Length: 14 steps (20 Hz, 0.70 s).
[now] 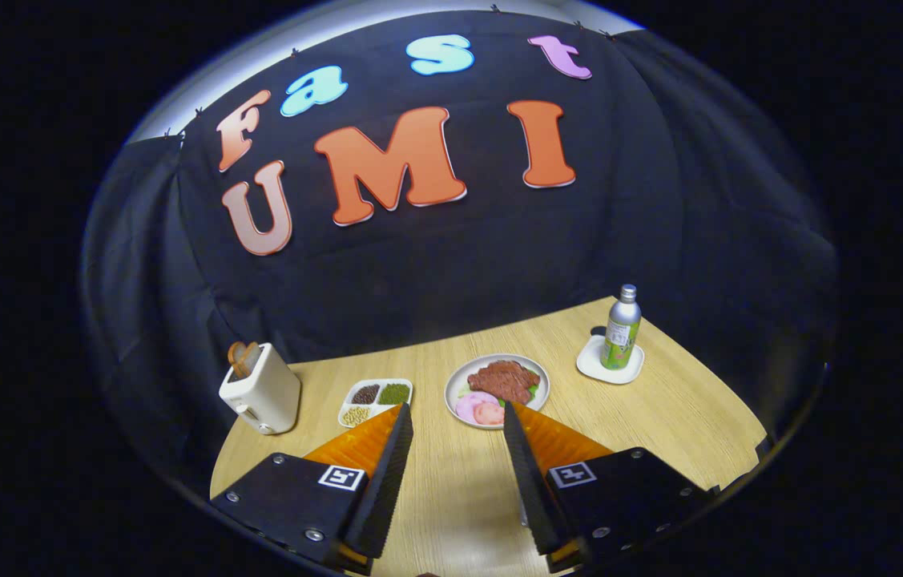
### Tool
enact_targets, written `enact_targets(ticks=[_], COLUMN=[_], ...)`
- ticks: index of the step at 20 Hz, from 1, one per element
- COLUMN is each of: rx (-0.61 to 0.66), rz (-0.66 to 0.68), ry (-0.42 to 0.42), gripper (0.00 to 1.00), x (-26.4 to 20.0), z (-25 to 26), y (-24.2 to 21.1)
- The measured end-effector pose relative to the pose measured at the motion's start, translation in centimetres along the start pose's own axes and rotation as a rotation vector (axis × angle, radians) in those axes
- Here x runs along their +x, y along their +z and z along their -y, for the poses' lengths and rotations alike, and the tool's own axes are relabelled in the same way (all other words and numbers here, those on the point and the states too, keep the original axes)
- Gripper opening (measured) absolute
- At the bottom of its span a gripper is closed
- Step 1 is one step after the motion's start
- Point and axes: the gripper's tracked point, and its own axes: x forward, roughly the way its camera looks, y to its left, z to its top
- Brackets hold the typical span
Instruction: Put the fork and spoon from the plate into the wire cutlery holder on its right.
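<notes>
My gripper is open above the wooden table, with a wide gap and only bare tabletop between its two orange fingers. Just beyond the right fingertip lies a round plate holding meat, greens and pink slices. No fork or spoon can be made out on that plate from here.
A white toaster with toast in it stands to the left. A white divided tray with small piles of food lies just past the left fingertip. At the back right a silver and green bottle stands on a white coaster.
</notes>
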Motion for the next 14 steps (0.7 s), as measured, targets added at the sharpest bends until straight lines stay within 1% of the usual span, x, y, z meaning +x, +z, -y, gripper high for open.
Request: enact_targets(ticks=[2, 3, 5, 7, 10, 14], rx=[-0.031, -0.034, -0.038, -0.057, -0.099, -0.156], rz=[0.071, 0.113, 0.203, 0.24, 0.188, 0.045], ry=[0.031, 0.071, 0.147, 0.173, 0.221, 0.264], gripper=[0.78, 0.83, 0.86, 0.88, 0.88, 0.89], x=[0.1, 0.0, -0.2, 0.1, 1.2, 2.8], z=[-2.4, -4.3, -7.8, -10.2, -14.3, -18.2], y=[1.3, 2.3, 4.2, 4.6, 2.6, -1.8])
